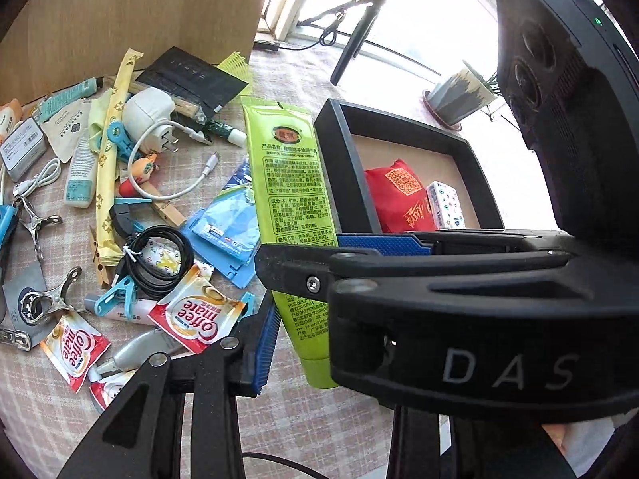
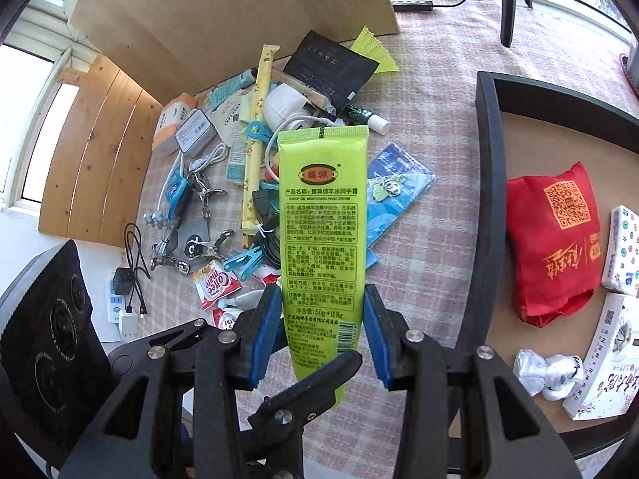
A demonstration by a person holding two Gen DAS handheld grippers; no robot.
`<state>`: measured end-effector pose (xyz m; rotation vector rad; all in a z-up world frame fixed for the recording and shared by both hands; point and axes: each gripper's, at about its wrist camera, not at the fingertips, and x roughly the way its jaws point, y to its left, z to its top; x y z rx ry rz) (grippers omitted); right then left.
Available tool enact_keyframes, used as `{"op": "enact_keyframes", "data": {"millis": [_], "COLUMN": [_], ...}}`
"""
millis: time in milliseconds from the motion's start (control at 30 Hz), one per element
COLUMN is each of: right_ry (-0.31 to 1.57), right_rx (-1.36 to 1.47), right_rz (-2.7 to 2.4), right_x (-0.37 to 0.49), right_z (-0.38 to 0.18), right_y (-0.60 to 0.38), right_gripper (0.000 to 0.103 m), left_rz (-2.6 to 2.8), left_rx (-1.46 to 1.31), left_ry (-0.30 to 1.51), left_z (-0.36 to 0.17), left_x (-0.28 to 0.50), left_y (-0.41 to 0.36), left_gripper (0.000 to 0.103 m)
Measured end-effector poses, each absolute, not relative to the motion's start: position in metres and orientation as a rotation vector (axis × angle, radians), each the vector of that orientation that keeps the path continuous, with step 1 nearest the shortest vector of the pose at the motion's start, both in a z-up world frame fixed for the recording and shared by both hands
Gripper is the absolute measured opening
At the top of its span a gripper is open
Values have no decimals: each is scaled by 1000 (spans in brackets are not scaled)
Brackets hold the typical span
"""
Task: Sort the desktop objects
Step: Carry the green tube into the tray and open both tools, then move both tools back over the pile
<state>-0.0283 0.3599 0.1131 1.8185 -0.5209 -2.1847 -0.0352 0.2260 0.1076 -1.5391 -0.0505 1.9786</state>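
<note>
A green hand cream tube stands up between the blue pads of my right gripper, which is shut on its lower part. In the left wrist view the same tube rises above the table, with the right gripper's finger lying across in front. My left gripper shows one blue pad beside the tube; its other finger is hidden. The black tray lies to the right, holding a red pouch, tissue packs and a white box.
A pile of small items lies on the checked cloth to the left: Coffee mate sachets, clips, a white charger, cables, a black pouch. A wooden board stands behind. A potted plant sits beyond the tray.
</note>
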Motion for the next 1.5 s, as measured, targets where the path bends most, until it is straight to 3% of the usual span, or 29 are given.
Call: {"op": "enact_keyframes", "data": {"millis": [367, 600, 1100, 1500], "right_ry": [-691, -664, -608, -405], "right_rx": [1869, 1851, 1792, 1672], "right_rz": [-2262, -2388, -2334, -2300], "right_x": [22, 38, 23, -24], "right_z": [109, 119, 121, 136], "right_y": [473, 505, 458, 368], "right_gripper": [40, 45, 45, 45], "left_rz": [1813, 1801, 1925, 2075], "left_rx": [-1493, -1486, -1537, -1598], "left_ry": [71, 135, 68, -27], "left_z": [107, 109, 108, 105], "left_x": [12, 29, 8, -43], "left_y": [337, 364, 306, 215], "left_gripper": [33, 38, 38, 37]}}
